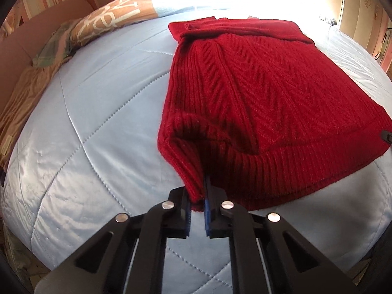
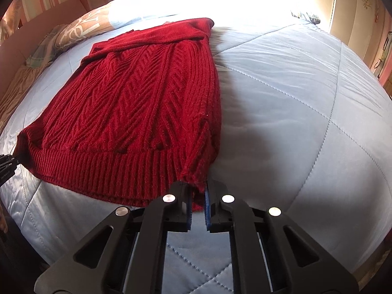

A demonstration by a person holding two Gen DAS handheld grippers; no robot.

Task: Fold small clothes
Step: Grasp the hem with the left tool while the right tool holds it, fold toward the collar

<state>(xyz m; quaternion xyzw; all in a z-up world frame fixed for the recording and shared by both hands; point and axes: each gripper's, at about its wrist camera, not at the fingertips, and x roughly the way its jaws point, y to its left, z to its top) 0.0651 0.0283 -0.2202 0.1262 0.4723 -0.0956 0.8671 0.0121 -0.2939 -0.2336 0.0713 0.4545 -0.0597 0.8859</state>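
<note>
A dark red, chunky cable-knit sweater [image 1: 257,103] lies on the pale blue quilted satin bedspread [image 1: 93,127], its ribbed hem toward the near edge of the bed and its upper part reaching toward the patterned orange-and-white pillow [image 1: 110,17] at the far left corner. The sleeves appear already turned in across the body, since the garment reads as a narrow rectangle with a folded band across its far end, though glare from the window washes out that end and I cannot be sure how neatly they sit.

The left gripper [image 1: 197,210] has its jaws closed narrow on the hem's left corner, the knit pinched between the blue pads and lifted a little off the bedspread so that the corner hangs in a loose loop. The right gripper [image 2: 197,203] is clamped likewise on the hem's right corner, with frayed knit caught between its pads; the rest of the hem between the two corners rests on the bed.

So the side folds look done and both bottom corners are secured. What remains, by my judgement, is the lengthwise fold: carrying the hem up and over toward the far end, laying it down square, then releasing and perhaps smoothing or halving again.
</note>
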